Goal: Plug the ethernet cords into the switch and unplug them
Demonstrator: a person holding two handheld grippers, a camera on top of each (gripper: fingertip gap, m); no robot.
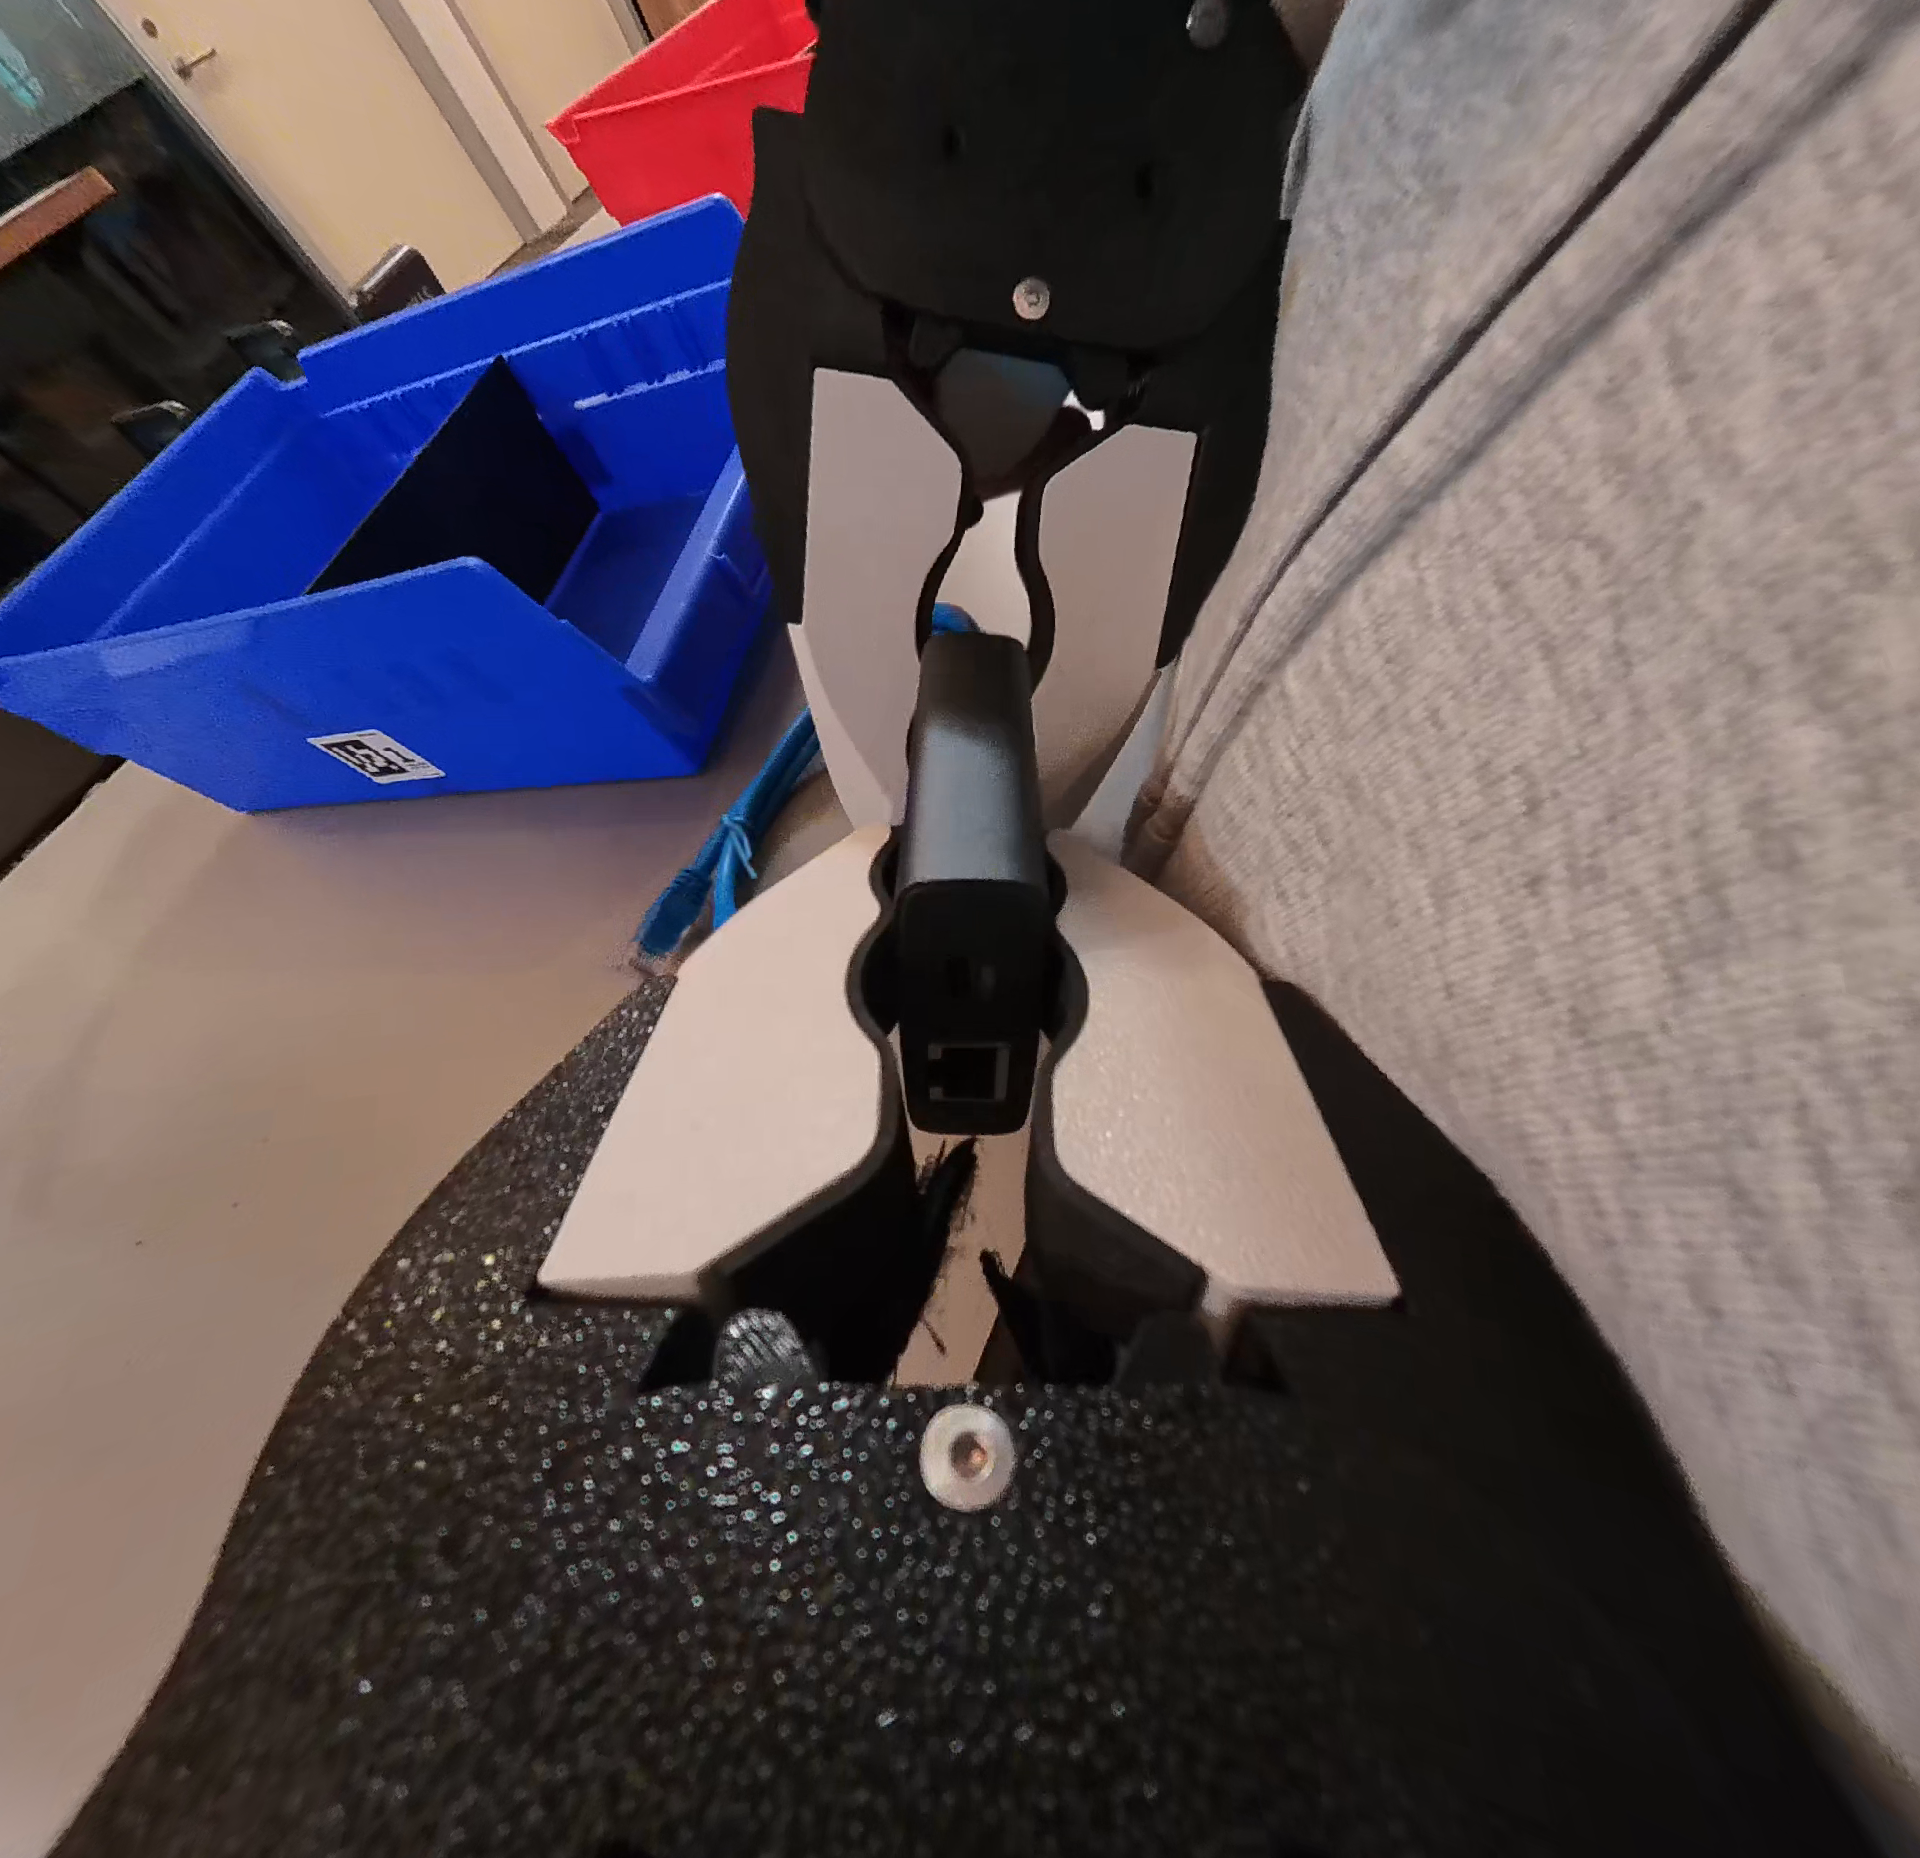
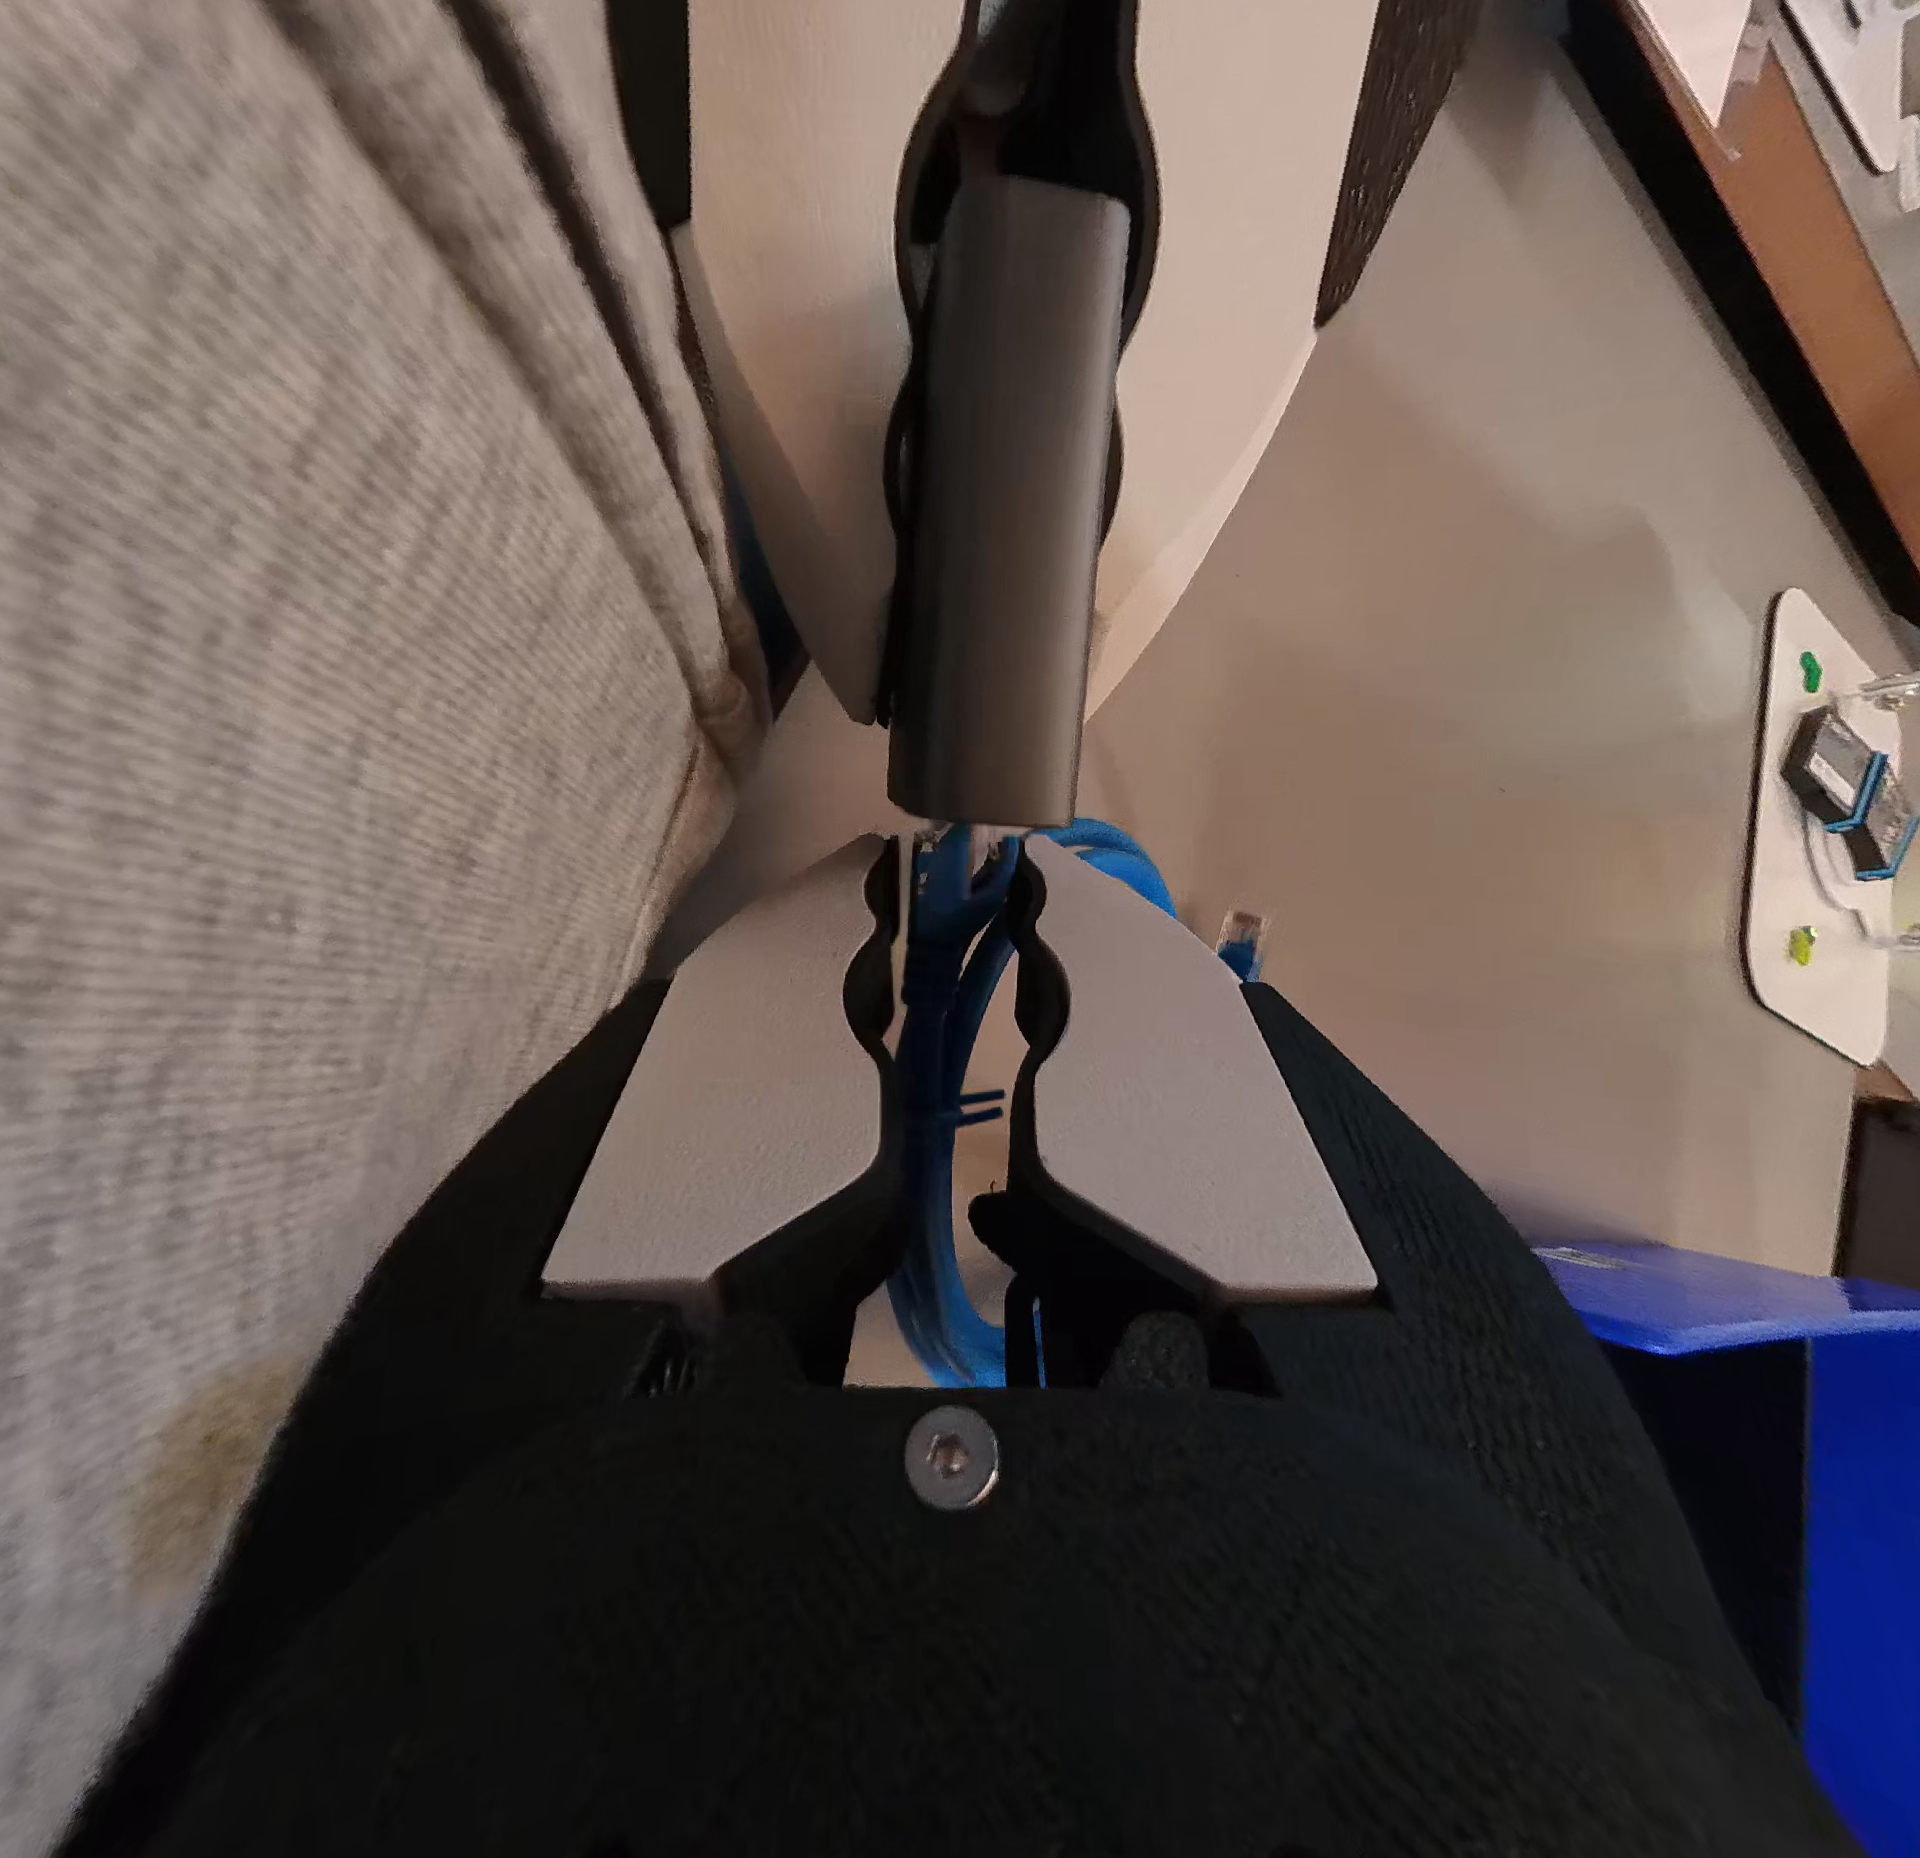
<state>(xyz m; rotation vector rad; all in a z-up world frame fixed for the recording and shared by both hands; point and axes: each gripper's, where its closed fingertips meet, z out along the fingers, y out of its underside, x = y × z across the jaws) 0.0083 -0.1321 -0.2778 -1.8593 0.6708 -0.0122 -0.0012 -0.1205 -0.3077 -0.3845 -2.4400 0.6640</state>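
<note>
While the small, dark grey, rigid box-shaped switch [image 1: 971, 852] is held lengthwise between the two grippers above the pale tabletop [image 1: 260, 977], its near end is clamped by the left gripper [image 1: 971, 904], whose jaws are closed to a narrow gap with the pads pressed on both side walls, one open port facing that camera. In the right wrist view, the blue ethernet cord [image 2: 940, 987] is seen pinched just behind its plug by the right gripper [image 2: 951, 873], whose jaws are likewise narrowed onto it; the plug tip is met with the far end of the switch, though whether it is fully seated cannot be told. A bundled remainder of blue cable, tied with a thin twist, is laid on the tabletop near a blue plastic bin [image 1: 416, 603], and a grey fabric partition [image 1: 1558, 665] is stood just beside both grippers. The switch is judged light, stiff and smooth-sided, so a slip along the pads under a push is a likely risk; a hold across its flat side walls, away from the ports, is judged best. The cord is judged soft and springy, while its clear plug and latch tab are judged brittle; a hold on the moulded boot right behind the plug is judged soundest, since a grip farther back would let the cable buckle.
</note>
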